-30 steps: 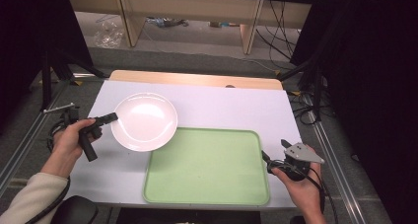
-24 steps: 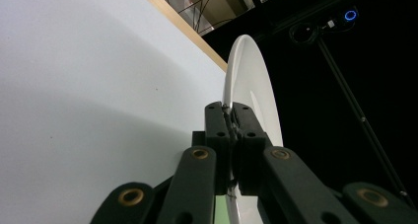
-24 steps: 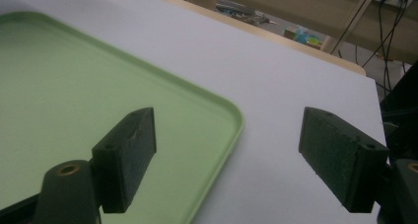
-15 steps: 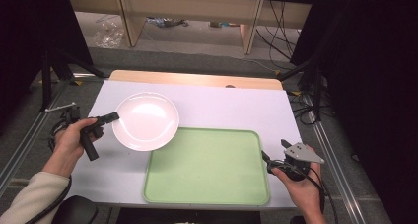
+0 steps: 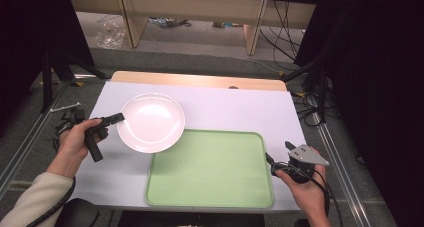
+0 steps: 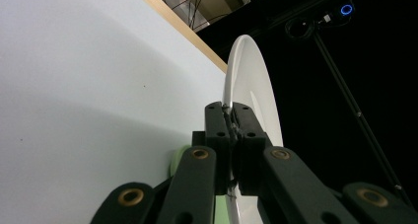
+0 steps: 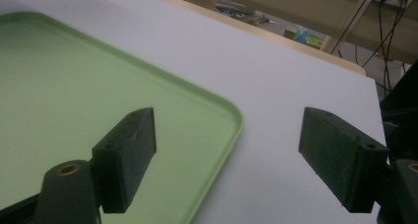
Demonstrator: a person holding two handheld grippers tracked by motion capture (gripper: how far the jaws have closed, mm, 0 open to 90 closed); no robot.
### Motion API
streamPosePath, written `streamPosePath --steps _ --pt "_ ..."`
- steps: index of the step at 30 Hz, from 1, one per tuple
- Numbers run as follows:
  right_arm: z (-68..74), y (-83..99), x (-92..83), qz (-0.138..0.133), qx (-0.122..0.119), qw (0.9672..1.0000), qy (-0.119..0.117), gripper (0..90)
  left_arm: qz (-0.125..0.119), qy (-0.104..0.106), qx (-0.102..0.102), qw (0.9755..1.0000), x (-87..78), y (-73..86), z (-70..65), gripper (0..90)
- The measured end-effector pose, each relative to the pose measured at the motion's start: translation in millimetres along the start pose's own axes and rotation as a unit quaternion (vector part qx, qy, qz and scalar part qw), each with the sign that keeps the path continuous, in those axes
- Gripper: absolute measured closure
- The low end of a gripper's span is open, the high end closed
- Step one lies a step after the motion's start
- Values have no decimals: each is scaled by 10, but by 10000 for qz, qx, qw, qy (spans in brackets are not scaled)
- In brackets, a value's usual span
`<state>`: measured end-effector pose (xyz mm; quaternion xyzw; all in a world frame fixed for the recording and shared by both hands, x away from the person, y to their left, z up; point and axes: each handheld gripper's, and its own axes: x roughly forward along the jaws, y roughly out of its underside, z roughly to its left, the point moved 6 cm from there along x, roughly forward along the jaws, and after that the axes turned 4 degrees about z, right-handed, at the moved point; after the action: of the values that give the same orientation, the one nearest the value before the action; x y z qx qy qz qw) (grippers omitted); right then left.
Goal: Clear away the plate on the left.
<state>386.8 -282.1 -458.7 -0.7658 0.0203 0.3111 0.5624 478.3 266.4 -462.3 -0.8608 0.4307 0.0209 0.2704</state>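
Two grippers are at work over a white tabletop (image 5: pixel 235 112) with a wooden strip along its far edge. The left gripper (image 5: pixel 119 118), held in the person's left hand (image 5: pixel 75 139), has its jaws pressed together on the near-left rim of a white plate (image 5: pixel 151 122). In the left gripper view the plate (image 6: pixel 256 100) stands edge-on between the pads, the rim pinched tight. From above, the plate's right edge reaches over the far-left corner of a pale green tray (image 5: pixel 210 169); whether it touches the tray I cannot tell. The tray itself lies flat on the near half of the tabletop, toward the right.

The right gripper (image 5: pixel 270 159) sits in the right hand (image 5: pixel 305 187) just off the tray's right edge, grey three-cornered plate on top, pointing in toward the tray. Its jaws are spread wide and hold nothing: in the right gripper view one jaw hangs over the tray's green surface (image 7: pixel 74 76) and the other over bare tabletop, with the tray's rounded corner between them.

Beyond the table, cables trail across the floor.
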Motion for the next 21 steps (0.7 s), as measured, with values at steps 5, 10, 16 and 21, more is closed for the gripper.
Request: streamPosePath --steps 5,10,16,21 --pt "-3 0 0 -2 -9 10000 10 229 16 -11 -14 10000 12 5 -9 867" --pt "-2 -3 3 -44 -3 10000 25 229 16 0 -11 10000 22 9 -15 866" --pt "-2 -3 3 -34 1 10000 20 229 21 7 -22 10000 33 11 -21 866" --pt "-3 0 -3 -6 -11 10000 9 229 33 24 -23 10000 49 16 -34 866"
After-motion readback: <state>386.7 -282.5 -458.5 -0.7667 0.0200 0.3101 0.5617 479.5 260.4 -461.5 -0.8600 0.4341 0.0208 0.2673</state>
